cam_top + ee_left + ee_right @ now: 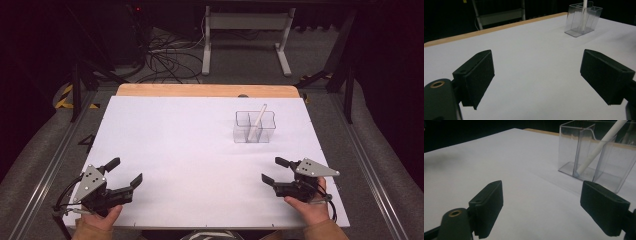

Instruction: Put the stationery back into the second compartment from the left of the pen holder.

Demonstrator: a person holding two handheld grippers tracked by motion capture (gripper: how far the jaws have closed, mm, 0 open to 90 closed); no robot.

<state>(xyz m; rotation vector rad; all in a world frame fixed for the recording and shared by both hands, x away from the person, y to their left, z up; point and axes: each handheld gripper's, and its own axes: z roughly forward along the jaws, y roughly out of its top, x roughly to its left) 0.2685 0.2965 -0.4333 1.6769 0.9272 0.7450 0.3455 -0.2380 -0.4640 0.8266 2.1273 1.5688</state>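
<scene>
My left gripper (127,171) sits low over the near left corner of the white worktop (190,150), its jaws spread wide with nothing but bare surface between them; in the left gripper view the two black pads (477,77) frame an open stretch of white. My right gripper (274,170) is at the near right corner, held in my right hand (307,202), and its jaws also stand wide apart and hold nothing, pointing across the worktop toward the left. The clear plastic organiser (255,126) stands upright on the far right part of the worktop, well apart from both grippers, nearer to my right one. It is split into compartments, and a white stick (258,122) leans inside it, its lower end resting on the floor of one compartment and its upper end poking out above the rim. In the right gripper view the organiser (596,157) stands ahead of the jaws and to their right, with the stick (599,148) tilted across it.
</scene>
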